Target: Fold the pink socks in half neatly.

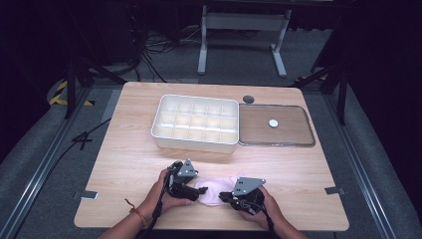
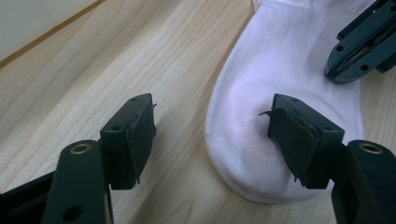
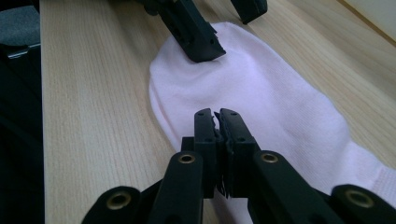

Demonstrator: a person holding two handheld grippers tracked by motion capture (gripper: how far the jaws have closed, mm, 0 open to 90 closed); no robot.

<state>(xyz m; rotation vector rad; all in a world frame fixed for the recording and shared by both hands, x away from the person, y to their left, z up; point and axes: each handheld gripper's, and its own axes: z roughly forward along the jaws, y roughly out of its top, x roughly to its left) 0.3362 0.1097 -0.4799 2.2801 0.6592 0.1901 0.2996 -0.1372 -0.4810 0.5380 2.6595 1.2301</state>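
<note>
1. A pale pink sock (image 1: 215, 191) is lying flat on the near part of the tabletop (image 1: 124, 149), between the two grippers, its long axis running left to right.
2. The left gripper (image 1: 201, 189) is sitting at the sock's left end, which looks like the rounded toe, pointing right. Its jaws are standing spread: in the left gripper view one pad (image 2: 299, 142) is resting over the sock (image 2: 280, 93) and the other (image 2: 140, 135) over bare wood, so nothing is being pinched.
3. The right gripper (image 1: 222, 196) is lying over the sock's near edge, pointing left. In the right gripper view its jaws (image 3: 218, 122) are pressed together over the fabric (image 3: 261, 93); whether a fold is caught between them cannot be told.
4. Both grippers are touching or nearly touching the sock, so neither hand is clearly nearer. Each hand is holding its gripper low and nearly level.
5. Judgement: the next move is depending on the left gripper shifting right until both pads straddle the toe.
6. A white divided tray (image 1: 195, 123) and a clear lid (image 1: 276, 125) are standing at the far side, well apart from the sock.
</note>
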